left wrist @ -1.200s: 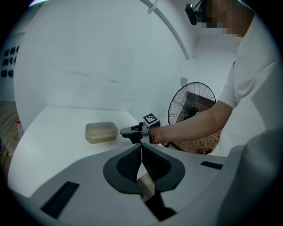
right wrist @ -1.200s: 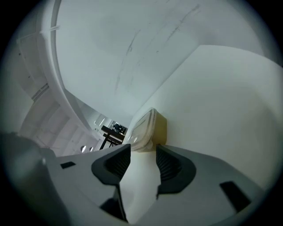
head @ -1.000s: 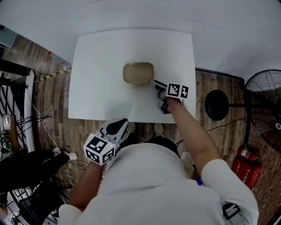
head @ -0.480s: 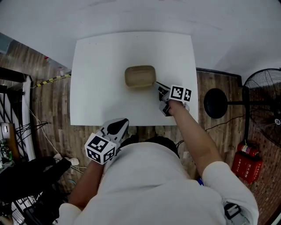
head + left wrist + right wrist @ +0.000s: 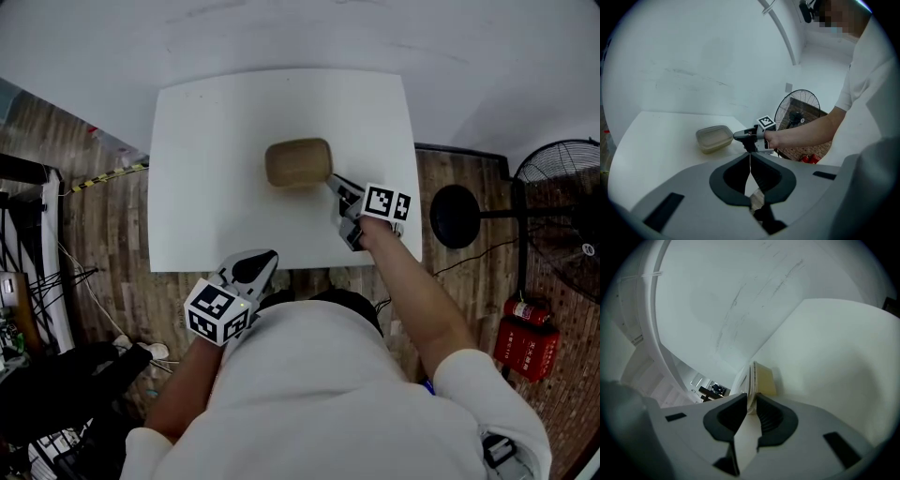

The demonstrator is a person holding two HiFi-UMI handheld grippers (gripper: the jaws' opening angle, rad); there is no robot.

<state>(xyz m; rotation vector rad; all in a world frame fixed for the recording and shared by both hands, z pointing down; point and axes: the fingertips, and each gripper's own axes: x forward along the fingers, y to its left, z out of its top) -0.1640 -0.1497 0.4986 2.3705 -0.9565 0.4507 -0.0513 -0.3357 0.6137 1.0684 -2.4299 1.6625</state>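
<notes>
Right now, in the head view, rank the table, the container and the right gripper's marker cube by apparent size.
1. table
2. container
3. marker cube on the right gripper, though it is probably slightly nearer the camera

The rounded beige plastic box [image 5: 298, 162] looks smooth and semi-translucent, with a dull sheen. The white rectangular table [image 5: 206, 211] has a smooth matt top. The left gripper [image 5: 750, 161] and right gripper [image 5: 751, 401] are matt grey plastic with dark, ribbed, rubbery-looking fingers [image 5: 771, 416]. The brown plank floor [image 5: 103, 239] shows wood grain.
</notes>
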